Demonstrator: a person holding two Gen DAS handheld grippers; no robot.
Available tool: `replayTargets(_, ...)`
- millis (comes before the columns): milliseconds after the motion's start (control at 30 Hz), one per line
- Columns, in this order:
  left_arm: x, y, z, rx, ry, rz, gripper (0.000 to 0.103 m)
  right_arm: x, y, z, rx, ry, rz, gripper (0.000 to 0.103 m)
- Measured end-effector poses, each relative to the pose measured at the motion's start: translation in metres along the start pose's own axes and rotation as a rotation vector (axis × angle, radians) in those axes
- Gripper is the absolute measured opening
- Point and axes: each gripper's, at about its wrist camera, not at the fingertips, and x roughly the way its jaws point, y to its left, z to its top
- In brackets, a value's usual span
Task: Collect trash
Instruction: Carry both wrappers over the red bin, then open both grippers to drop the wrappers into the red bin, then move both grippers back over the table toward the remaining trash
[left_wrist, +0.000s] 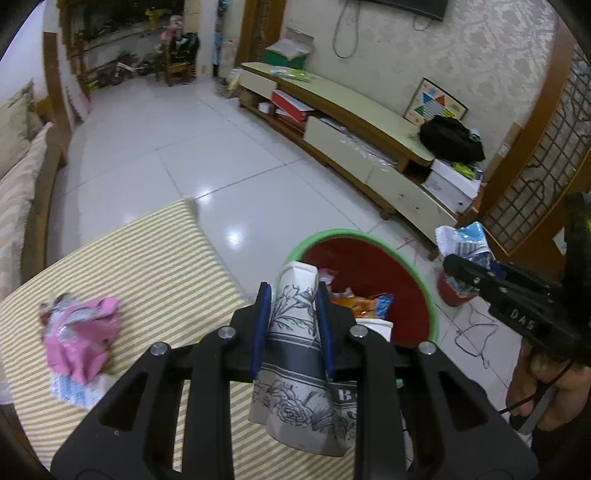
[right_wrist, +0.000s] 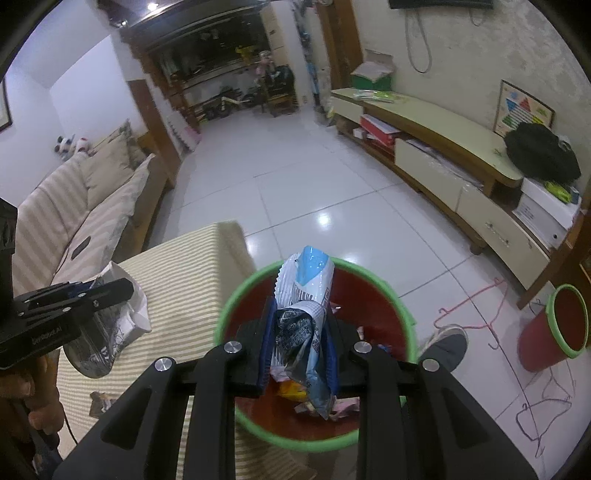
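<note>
My left gripper (left_wrist: 293, 291) is shut on a crushed paper cup (left_wrist: 295, 354) with a grey flower print, held at the edge of the striped table next to the red bin with a green rim (left_wrist: 424, 280). My right gripper (right_wrist: 301, 314) is shut on a blue and white snack wrapper (right_wrist: 306, 295), held over the same bin (right_wrist: 236, 306), which holds other wrappers. A pink crumpled wrapper (left_wrist: 83, 332) lies on the table (left_wrist: 155, 266) at the left. The right gripper and its wrapper also show in the left wrist view (left_wrist: 448, 262); the left gripper shows in the right wrist view (right_wrist: 125, 286).
A second small red bin (right_wrist: 554, 328) stands on the tiled floor at the right by a low TV cabinet (right_wrist: 443, 147). A sofa (right_wrist: 74, 214) runs along the left. A shoe (right_wrist: 447, 339) and hangers lie beside the big bin.
</note>
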Motion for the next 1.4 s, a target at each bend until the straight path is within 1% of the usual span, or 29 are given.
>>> replayTargets(167,0.024,-0.027,0.009,0.038,0.029,-0.044,0.024,0.007,-0.024,0.000,0.034,0.008,-0.011,0.022)
replayTargets(300,0.040,-0.042,0.009,0.061,0.050,-0.063,0.024,0.015,-0.035,-0.003,0.048,0.023,-0.008,0.022)
replayTargets(533,0.055,-0.052,0.010,0.070,0.067,-0.083,0.024,0.031,-0.041,-0.005,0.053,0.041,0.008,0.022)
replayTargets(633,0.058,-0.049,0.010,0.061,0.070,-0.084,0.024,0.037,-0.040,-0.005,0.047,0.046,0.011,0.023)
replayTargets(667,0.057,-0.044,0.008,0.058,0.072,-0.086,0.024,0.039,-0.039,-0.006,0.045,0.049,0.013,0.023)
replayTargets(733,0.061,-0.044,0.010,0.054,0.077,-0.085,0.024,0.043,-0.039,-0.006,0.040,0.055,0.013,0.028)
replayTargets(767,0.062,-0.044,0.010,0.050,0.078,-0.086,0.025,0.044,-0.039,-0.005,0.038,0.056,0.014,0.032)
replayTargets(800,0.063,-0.045,0.010,0.047,0.079,-0.086,0.031,0.044,-0.038,-0.005,0.036,0.056,0.012,0.034)
replayTargets(833,0.063,-0.044,0.010,0.039,0.076,-0.087,0.042,0.045,-0.038,-0.006,0.034,0.059,0.011,0.035)
replayTargets(900,0.064,-0.043,0.011,0.025,0.075,-0.096,0.051,0.047,-0.036,-0.007,0.030,0.062,0.009,0.043)
replayTargets(933,0.063,-0.042,0.012,0.018,0.076,-0.098,0.058,0.047,-0.035,-0.007,0.029,0.062,0.008,0.046)
replayTargets(967,0.063,-0.040,0.012,0.009,0.073,-0.097,0.061,0.048,-0.035,-0.007,0.029,0.061,0.010,0.054)
replayTargets(1000,0.061,-0.038,0.012,-0.002,0.069,-0.098,0.067,0.048,-0.036,-0.007,0.027,0.060,0.010,0.066)
replayTargets(1067,0.059,-0.034,0.013,-0.019,0.062,-0.097,0.077,0.046,-0.035,-0.007,0.027,0.049,0.006,0.074)
replayTargets(1100,0.057,-0.032,0.013,-0.024,0.056,-0.091,0.086,0.047,-0.035,-0.007,0.027,0.047,0.006,0.079)
replayTargets(1133,0.054,-0.029,0.014,-0.033,0.045,-0.079,0.091,0.046,-0.033,-0.007,0.028,0.047,0.000,0.082)
replayTargets(1167,0.050,-0.027,0.014,-0.042,0.036,-0.069,0.093,0.046,-0.032,-0.006,0.024,0.047,-0.003,0.087)
replayTargets(1200,0.048,-0.024,0.016,-0.049,0.030,-0.061,0.096,0.045,-0.031,-0.006,0.022,0.044,-0.005,0.089)
replayTargets(1300,0.038,-0.014,0.018,-0.071,0.011,-0.013,0.098,0.041,-0.023,-0.003,0.012,0.035,-0.010,0.096)
replayTargets(1400,0.025,-0.002,0.015,-0.094,0.001,0.011,0.098,0.036,-0.011,-0.002,-0.004,0.030,-0.002,0.096)
